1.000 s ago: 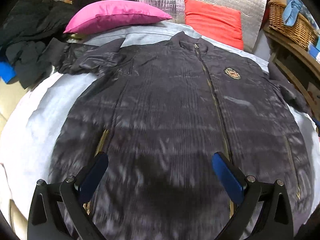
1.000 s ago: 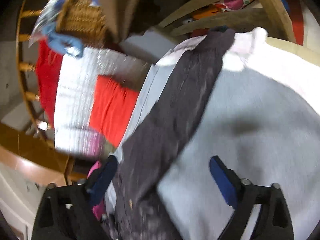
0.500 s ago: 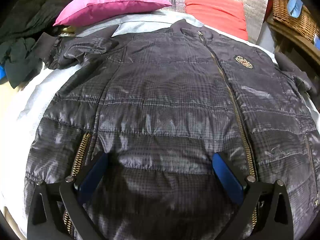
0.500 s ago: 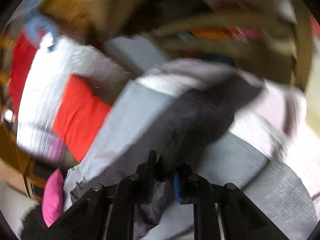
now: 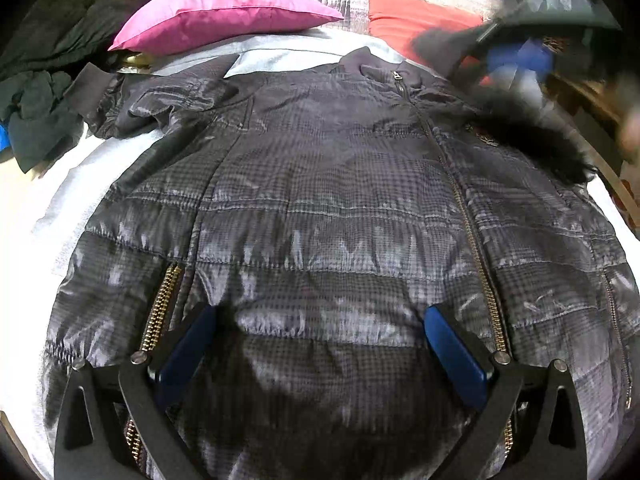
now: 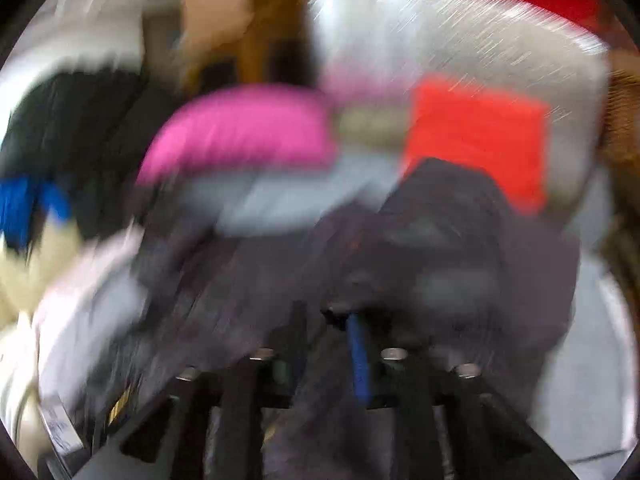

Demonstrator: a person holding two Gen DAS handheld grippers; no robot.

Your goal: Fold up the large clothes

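A dark quilted jacket lies front-up and zipped on the bed, collar at the far end. My left gripper hovers open just over its lower front, nothing between the blue pads. At the top right of the left wrist view my right gripper is a blur above the jacket's right shoulder, with the dark sleeve trailing under it. The right wrist view is smeared by motion. There my right gripper has its jaws close together on sleeve fabric and they are opening.
A pink pillow and a red cushion lie beyond the collar. A heap of dark clothes sits at the far left. Pale bed sheet shows left of the jacket.
My right gripper shut on the right sleeve, rolled, and swung it in over the jacket's shoulder. The left gripper sank slightly toward the jacket and stayed open.
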